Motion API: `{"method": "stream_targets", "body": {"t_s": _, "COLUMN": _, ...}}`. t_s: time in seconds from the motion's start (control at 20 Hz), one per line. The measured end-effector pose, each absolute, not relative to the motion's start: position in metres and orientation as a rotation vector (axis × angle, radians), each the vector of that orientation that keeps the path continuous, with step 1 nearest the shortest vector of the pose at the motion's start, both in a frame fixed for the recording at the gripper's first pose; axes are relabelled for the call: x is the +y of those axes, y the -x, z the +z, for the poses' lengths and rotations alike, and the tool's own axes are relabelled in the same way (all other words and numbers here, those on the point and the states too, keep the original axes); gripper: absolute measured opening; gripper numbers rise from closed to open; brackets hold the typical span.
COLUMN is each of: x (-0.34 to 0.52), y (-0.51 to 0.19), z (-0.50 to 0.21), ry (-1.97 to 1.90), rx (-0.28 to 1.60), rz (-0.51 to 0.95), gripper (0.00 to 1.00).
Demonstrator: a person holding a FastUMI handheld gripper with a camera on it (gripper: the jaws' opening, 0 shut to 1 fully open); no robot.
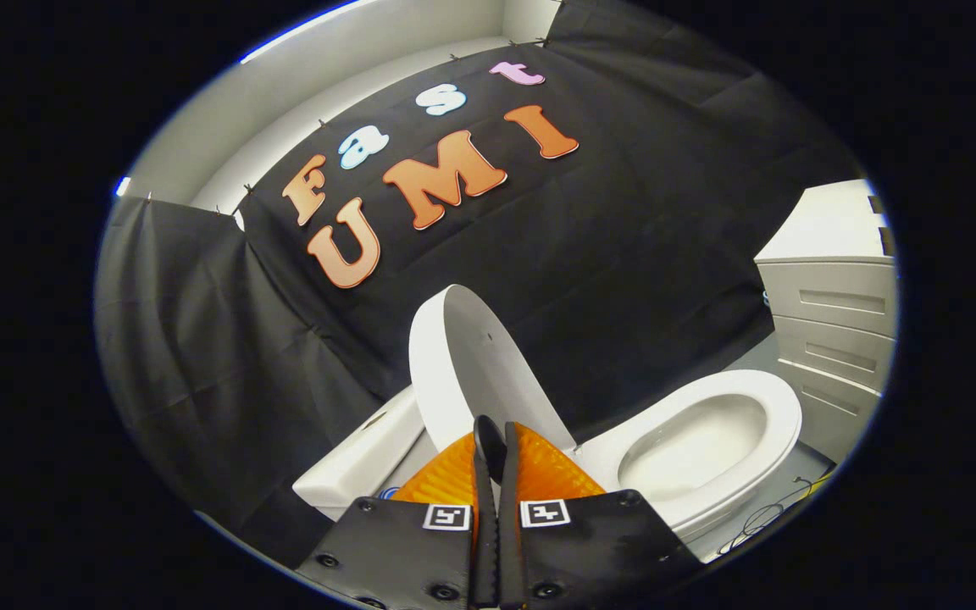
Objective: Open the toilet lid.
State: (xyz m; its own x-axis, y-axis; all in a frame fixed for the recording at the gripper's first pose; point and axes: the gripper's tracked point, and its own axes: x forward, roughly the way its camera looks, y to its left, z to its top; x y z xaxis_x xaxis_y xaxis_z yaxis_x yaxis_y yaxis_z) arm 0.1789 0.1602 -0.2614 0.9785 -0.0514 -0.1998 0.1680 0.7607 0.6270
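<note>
The white toilet lid (pixel 471 364) stands raised, tilted back toward the black cloth wall, just beyond my fingertips. To the right of the fingers lies the open white seat and bowl (pixel 708 440), with the inside of the bowl visible. My gripper (pixel 493 436) is shut, its two fingers pressed together with nothing between them. The tips sit right at the lower edge of the raised lid; I cannot tell whether they touch it. The white tank (pixel 361 457) shows behind the lid, left of the fingers.
A white cabinet with drawers (pixel 835 330) stands to the right of the bowl. Thin cables (pixel 768 517) lie on the floor in front of the toilet. Black cloth hangs close behind and to the left of the toilet.
</note>
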Motion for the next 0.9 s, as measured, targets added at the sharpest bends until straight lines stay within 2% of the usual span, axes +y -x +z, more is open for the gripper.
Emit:
{"method": "stream_targets", "body": {"t_s": 0.35, "x": 0.197, "y": -0.189, "z": -0.257, "ry": -0.630, "rx": 0.186, "rz": -0.091, "gripper": 0.08}}
{"method": "stream_targets", "body": {"t_s": 0.5, "x": 0.215, "y": -0.200, "z": -0.251, "ry": -0.454, "rx": 0.224, "rz": -0.068, "gripper": 0.08}}
{"method": "stream_targets", "body": {"t_s": 0.65, "x": 0.226, "y": -0.200, "z": -0.250, "ry": -0.526, "rx": 0.208, "rz": -0.071, "gripper": 0.08}}
{"method": "stream_targets", "body": {"t_s": 0.9, "x": 0.251, "y": -0.207, "z": -0.251, "ry": -0.437, "rx": 0.227, "rz": -0.064, "gripper": 0.08}}
